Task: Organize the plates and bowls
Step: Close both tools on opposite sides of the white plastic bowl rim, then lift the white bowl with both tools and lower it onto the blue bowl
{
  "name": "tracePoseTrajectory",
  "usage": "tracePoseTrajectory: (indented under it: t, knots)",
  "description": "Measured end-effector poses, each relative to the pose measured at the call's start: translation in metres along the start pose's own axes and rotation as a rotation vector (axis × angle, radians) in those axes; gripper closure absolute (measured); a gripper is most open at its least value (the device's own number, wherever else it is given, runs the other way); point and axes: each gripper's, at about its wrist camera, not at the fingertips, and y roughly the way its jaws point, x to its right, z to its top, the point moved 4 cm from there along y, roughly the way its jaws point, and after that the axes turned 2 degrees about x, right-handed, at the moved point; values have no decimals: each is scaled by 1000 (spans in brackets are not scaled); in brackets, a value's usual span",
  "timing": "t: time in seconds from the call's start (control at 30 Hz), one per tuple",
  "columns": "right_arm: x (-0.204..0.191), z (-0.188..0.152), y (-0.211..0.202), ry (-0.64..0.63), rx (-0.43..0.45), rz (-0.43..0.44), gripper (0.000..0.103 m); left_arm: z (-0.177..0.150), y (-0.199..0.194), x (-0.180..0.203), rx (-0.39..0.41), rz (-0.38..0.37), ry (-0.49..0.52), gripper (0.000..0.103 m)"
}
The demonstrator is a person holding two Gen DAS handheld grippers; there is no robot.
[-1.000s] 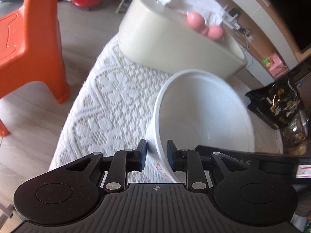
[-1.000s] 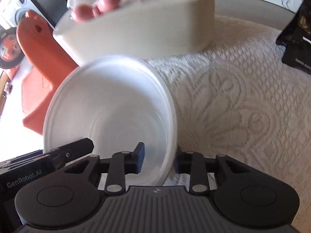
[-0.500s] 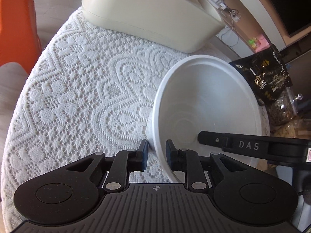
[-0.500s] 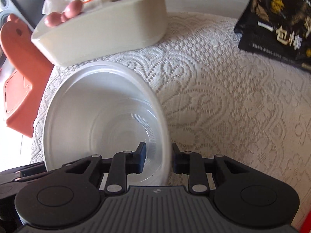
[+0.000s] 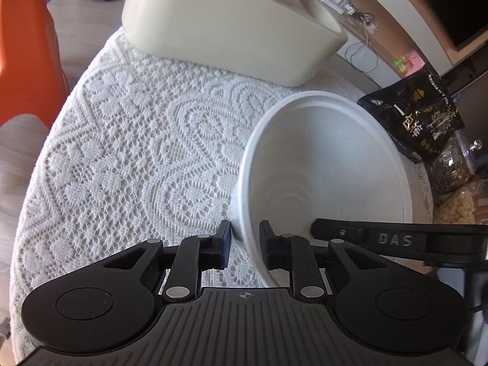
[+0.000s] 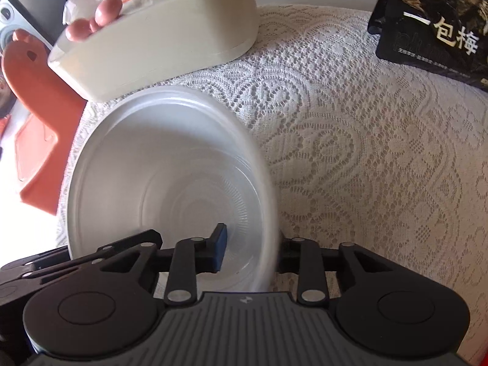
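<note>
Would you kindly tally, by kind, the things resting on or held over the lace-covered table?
White plastic bowl: 1
Cream oval plastic tub: 1
Black printed snack bag: 1
Black two-finger tongs: 2, the left closing on the bowl's rim, the right shut on it
Total: 5

Cream tub (image 5: 231, 27) top cut by frame edge, black snack bag (image 6: 433, 21) cropped, bowl (image 6: 164, 189) base behind tongs
</note>
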Motion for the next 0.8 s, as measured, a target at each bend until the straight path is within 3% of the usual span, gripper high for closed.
tracePoseTrajectory:
  t: [0.2,0.5,0.63,0.8]
  knots:
    - [35,2,-67,21,125,65,77,7,-30,49,32,-73,36,77]
    - [109,-21,-184,77,314,114,78,12,-75,158,54,-175,212,77]
    - [128,-47,-212,64,345,108,78,-8,-87,186,18,-191,261,79]
    - [139,-91,-212,44,314,96,78,-61,-80,190,-70,-171,313,80]
